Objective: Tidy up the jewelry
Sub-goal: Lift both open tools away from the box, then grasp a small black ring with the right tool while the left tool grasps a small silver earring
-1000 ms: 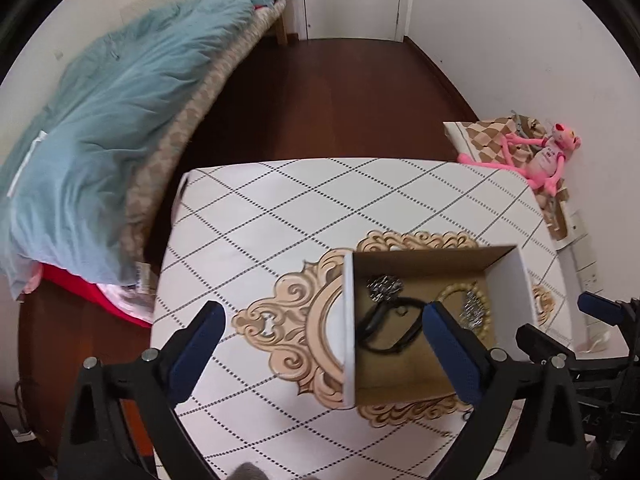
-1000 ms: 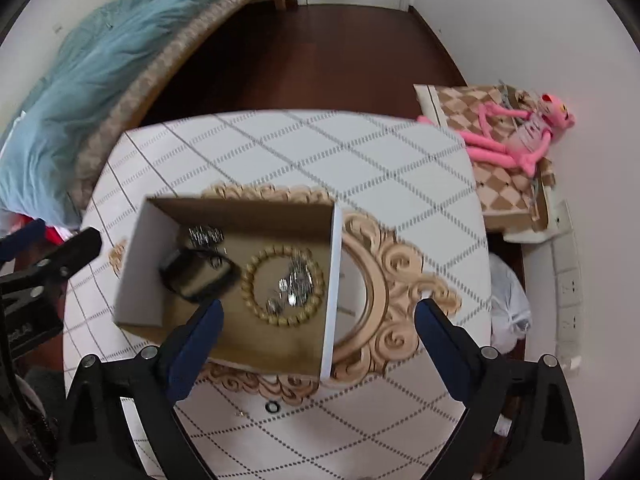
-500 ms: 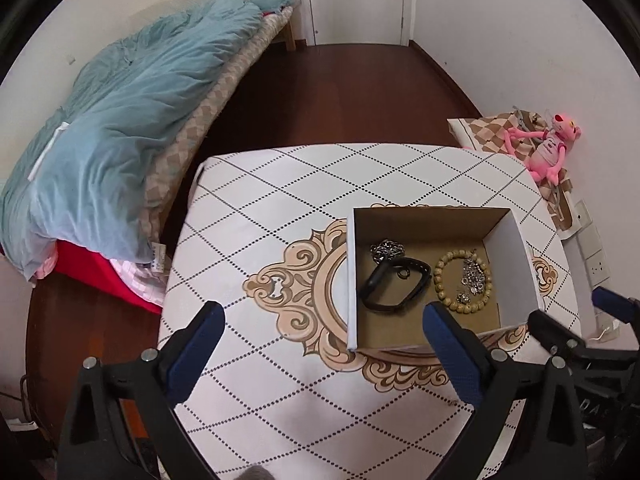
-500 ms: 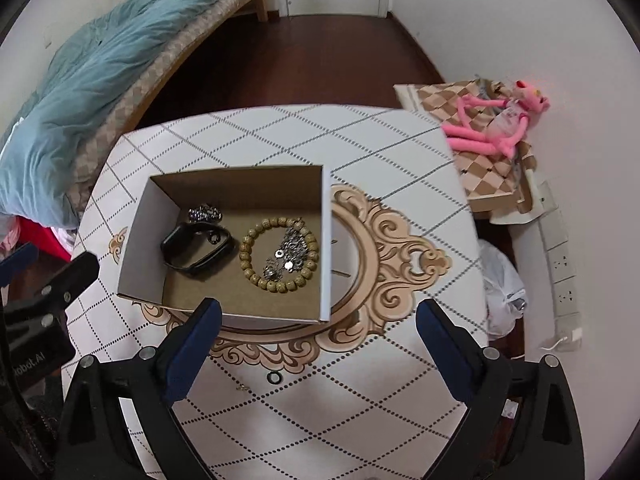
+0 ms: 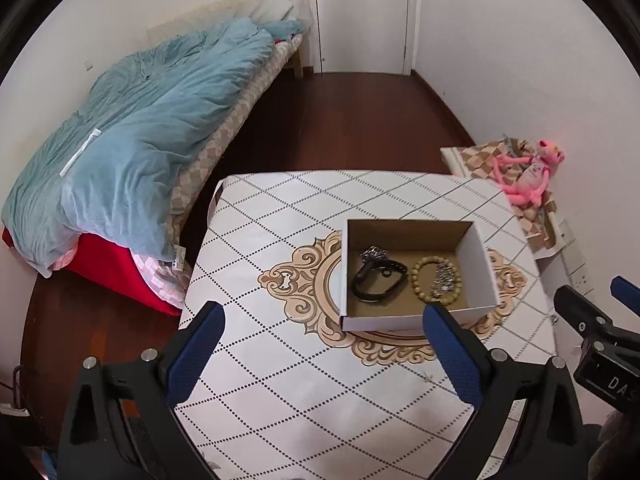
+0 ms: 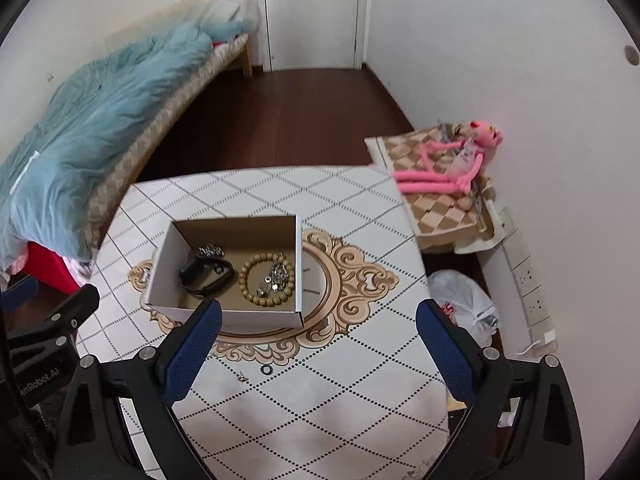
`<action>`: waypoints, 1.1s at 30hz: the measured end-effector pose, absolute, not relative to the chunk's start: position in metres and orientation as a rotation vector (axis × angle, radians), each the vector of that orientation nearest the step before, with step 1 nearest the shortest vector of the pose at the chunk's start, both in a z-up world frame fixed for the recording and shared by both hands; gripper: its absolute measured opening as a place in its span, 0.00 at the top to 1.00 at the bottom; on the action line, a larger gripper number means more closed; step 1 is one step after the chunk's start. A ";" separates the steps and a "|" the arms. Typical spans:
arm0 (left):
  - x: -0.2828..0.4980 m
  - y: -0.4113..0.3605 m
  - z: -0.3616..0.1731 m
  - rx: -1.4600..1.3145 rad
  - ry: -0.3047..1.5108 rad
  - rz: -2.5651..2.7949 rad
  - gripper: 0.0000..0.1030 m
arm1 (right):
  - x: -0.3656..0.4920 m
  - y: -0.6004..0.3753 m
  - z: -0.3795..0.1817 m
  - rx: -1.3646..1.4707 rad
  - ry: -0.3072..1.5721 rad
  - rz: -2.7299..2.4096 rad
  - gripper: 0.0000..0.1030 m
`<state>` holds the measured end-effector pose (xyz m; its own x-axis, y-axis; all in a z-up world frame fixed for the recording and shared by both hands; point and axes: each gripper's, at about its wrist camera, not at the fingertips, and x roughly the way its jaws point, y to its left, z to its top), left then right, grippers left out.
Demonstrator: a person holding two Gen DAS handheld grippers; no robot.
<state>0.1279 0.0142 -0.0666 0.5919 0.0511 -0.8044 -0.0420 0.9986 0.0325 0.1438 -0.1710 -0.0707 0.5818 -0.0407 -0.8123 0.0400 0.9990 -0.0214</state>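
A white cardboard box (image 5: 478,264) (image 6: 160,268) stands on the patterned table (image 5: 280,380) (image 6: 340,380). In it lie a black band (image 5: 376,280) (image 6: 206,276), a wooden bead bracelet (image 5: 424,276) (image 6: 256,276), a silver chain (image 5: 444,280) (image 6: 276,276) and a small silver piece (image 5: 372,254) (image 6: 208,251). A small dark ring (image 6: 266,369) and a tiny metal piece (image 6: 241,377) lie on the table in front of the box. My left gripper (image 5: 324,348) and right gripper (image 6: 318,344) are both open and empty, held back from and above the box.
A bed with a blue duvet (image 5: 140,128) is at the left. A pink plush toy (image 6: 452,160) lies on a checkered box at the right, by the wall. A white plastic bag (image 6: 464,300) sits on the floor right of the table. A door (image 5: 360,12) is at the back.
Both grippers have pulled back and up from the box, so the box looks smaller and farther. More of the room and table shows. Both stayed open.
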 end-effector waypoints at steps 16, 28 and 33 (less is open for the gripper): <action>0.090 0.007 -0.040 -0.001 0.875 0.032 0.02 | 0.094 -0.175 -0.040 0.031 0.863 -0.050 0.04; 0.118 0.006 -0.159 0.084 1.093 0.122 0.02 | 0.126 -0.182 -0.179 0.081 1.100 0.021 0.30; 0.124 0.016 -0.203 0.093 1.179 0.169 0.02 | 0.136 -0.170 -0.229 0.126 1.133 0.118 0.48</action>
<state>0.1239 0.0160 -0.2027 0.3715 0.1803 -0.9107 -0.0836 0.9835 0.1606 0.1357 -0.1697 -0.2288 0.4191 0.1579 -0.8941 -0.0298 0.9866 0.1602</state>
